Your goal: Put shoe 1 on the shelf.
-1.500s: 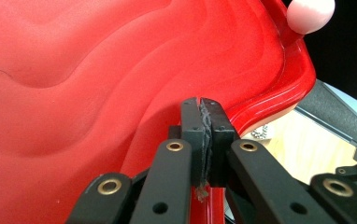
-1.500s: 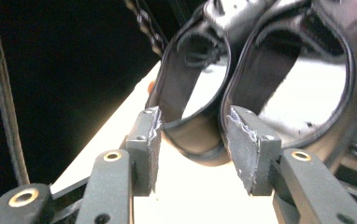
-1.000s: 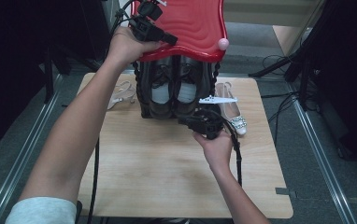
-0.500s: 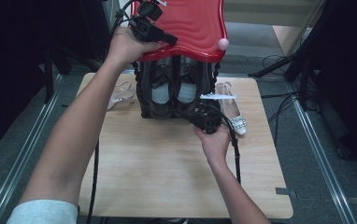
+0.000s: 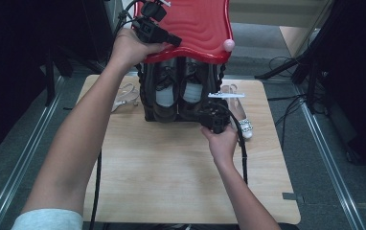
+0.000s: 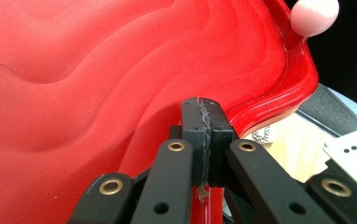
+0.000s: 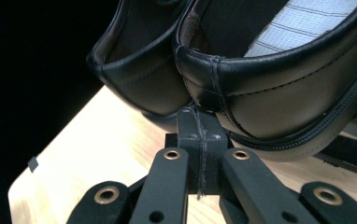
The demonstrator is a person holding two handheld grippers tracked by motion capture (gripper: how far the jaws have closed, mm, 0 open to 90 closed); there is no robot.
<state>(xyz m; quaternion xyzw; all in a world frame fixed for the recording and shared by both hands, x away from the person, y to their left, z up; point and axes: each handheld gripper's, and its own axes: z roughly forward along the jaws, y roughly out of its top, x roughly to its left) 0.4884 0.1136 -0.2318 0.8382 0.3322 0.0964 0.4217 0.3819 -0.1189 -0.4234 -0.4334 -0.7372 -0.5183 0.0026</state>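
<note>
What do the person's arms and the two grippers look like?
Both grippers are black. The left gripper and the right gripper have linked bars with brass-coloured rivets. Black cables trail from both. A grey plate with small holes tops the right one. The left arm wears a short pale sleeve.

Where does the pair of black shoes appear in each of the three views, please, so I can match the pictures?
High view: the pair of black shoes stands at the table's far middle, under the raised red lid.
Left gripper view: not in it.
Right gripper view: the shoes take up the upper right, heels toward the camera, just beyond the jaws.
Shared landmark: the light wooden table, which also peeks in at the left gripper view's lower right.
</note>
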